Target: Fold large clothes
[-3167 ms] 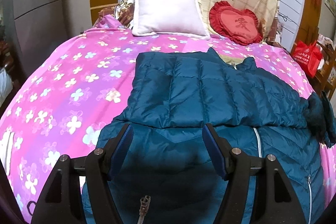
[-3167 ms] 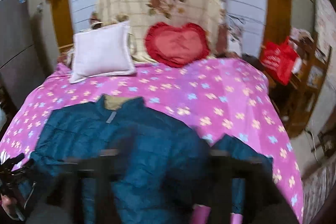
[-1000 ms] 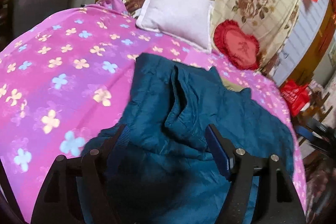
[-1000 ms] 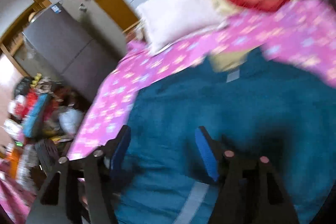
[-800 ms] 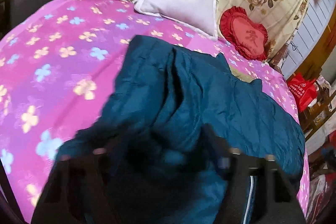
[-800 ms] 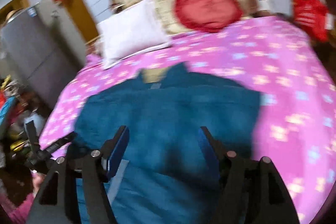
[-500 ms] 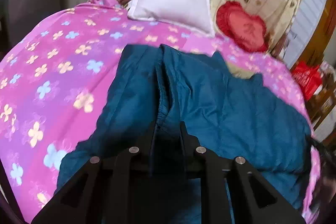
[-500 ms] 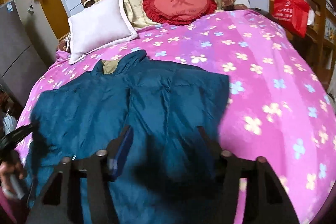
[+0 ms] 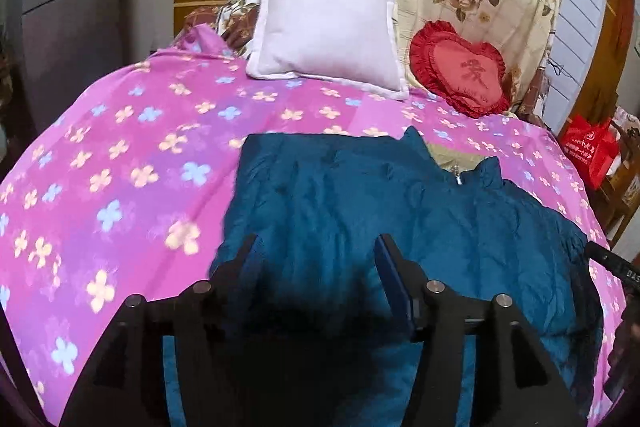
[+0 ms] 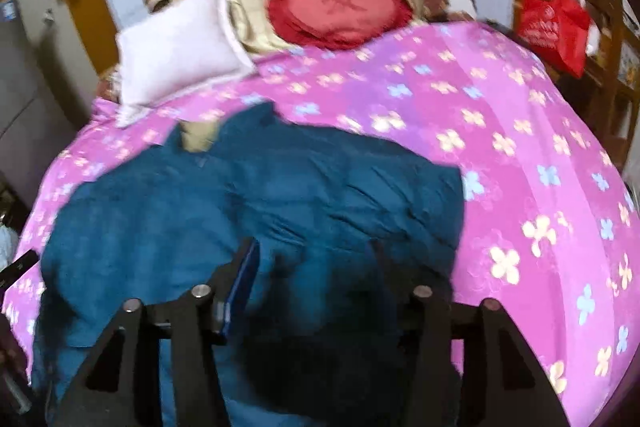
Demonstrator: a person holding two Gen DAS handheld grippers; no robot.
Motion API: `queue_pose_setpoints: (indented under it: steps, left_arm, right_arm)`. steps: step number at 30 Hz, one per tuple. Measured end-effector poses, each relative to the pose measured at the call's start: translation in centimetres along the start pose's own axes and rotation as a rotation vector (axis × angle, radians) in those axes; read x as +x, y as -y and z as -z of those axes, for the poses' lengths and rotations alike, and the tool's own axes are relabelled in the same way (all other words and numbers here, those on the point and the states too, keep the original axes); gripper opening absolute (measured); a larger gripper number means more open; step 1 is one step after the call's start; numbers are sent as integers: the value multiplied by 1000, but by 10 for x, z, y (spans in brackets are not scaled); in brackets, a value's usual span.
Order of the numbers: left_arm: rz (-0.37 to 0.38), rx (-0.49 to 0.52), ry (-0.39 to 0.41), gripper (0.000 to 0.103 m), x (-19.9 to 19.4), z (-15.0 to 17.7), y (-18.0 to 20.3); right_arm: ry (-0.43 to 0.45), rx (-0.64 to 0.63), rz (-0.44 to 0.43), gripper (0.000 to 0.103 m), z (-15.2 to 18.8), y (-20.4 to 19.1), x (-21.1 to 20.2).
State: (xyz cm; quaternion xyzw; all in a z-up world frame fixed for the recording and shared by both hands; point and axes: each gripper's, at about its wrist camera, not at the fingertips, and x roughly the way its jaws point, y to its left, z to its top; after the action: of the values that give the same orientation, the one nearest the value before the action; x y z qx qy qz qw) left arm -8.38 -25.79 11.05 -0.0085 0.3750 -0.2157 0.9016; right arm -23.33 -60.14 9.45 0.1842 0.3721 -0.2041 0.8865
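A large teal quilted jacket (image 9: 360,195) lies flat on the pink flowered bedspread (image 9: 120,155), collar toward the pillows, both sleeves folded in over its body. My left gripper (image 9: 318,247) is open and empty just above the jacket's left side. In the right wrist view the jacket (image 10: 248,195) fills the lower middle. My right gripper (image 10: 314,253) is open and empty above its right side. The far end of the right gripper shows at the right edge of the left wrist view (image 9: 616,267).
A white pillow (image 9: 328,35) and a red heart cushion (image 9: 460,71) lean on a floral cover at the bed's head. A red bag (image 9: 592,147) sits on wooden furniture right of the bed. A grey cabinet (image 9: 68,27) stands to the left.
My left gripper was shut on a fold of the jacket half a second ago; it is now open and the fold lies flat. The right gripper stayed open, hovering over the jacket.
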Motion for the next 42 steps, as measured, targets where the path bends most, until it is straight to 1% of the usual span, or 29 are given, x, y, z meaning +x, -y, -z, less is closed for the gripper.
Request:
queue_pose_setpoints:
  steps: [2,3,4,7,9,10,11,13,16,18,20,23,25,27,29,30,32,33,34,37,38,39,41,42]
  left_arm:
    - [-9,27,-7,37,12,-2,11]
    - [-28,46,-9,37,19,-2,17]
    - [-57,74,-19,37,30,-1,23]
    - [-108,125,-74,37,59,5,31]
    - [-104,122,-69,38,66,10,31]
    - [-100,118,-64,38,67,12,31]
    - [-103,117,-66,38,68,14,31]
    - [-119,129,-78,38,71,15,33]
    - [-130,138,-85,38,73,18,35]
    - [-128,135,-85,38,73,19,34]
    - [-128,133,-86,38,73,20,35]
    - [-130,132,-86,38,74,21,35]
    - [-129,132,-87,38,74,22,35]
    - [-133,138,-87,38,74,23,36]
    - [-141,145,-85,38,74,24,37]
    - [-142,149,-85,38,74,24,37]
    - [-138,146,-85,38,75,25,37]
    - [-136,144,-86,39,75,25,36]
    - [-135,142,-85,39,76,25,35]
    - [-135,143,-86,39,77,25,35]
    - [-135,142,-86,39,77,25,35]
    - [-134,140,-87,39,77,25,35]
    - [-129,139,-87,39,79,25,34]
    - [-128,139,-87,40,79,25,35]
  right_arm:
    - [13,-53,-7,70,-8,-23,0]
    - [16,-75,-12,70,-11,-33,4]
    - [14,-98,-18,70,-14,-44,10]
    - [-11,-140,-13,70,-18,-69,39]
    - [-34,-160,11,71,-15,-80,60]
    - [-45,-181,41,72,-11,-83,73]
    - [-44,-197,60,74,-7,-84,83]
    - [-29,-184,64,75,-3,-80,91]
    - [-58,-164,59,74,-5,-78,88]
    - [-66,-145,43,75,-5,-78,70]
    - [-32,-140,-14,74,1,-77,43]
    - [-10,-182,-27,74,16,-81,18]
    - [-38,-221,-26,74,34,-85,20]
    - [-76,-272,16,76,49,-90,36]
    - [-63,-301,39,76,57,-91,44]
    - [-72,-302,37,76,55,-92,43]
    - [-100,-281,6,76,49,-88,35]
    - [-87,-263,-11,76,46,-82,26]
    - [-56,-252,-7,76,43,-74,14]
    - [16,-215,56,76,36,-45,-8]
    - [25,-192,76,76,33,-34,-10]
    - [23,-163,99,76,31,-20,-9]
    - [-10,-108,137,76,28,4,2]
    - [-39,-94,155,76,28,15,13]
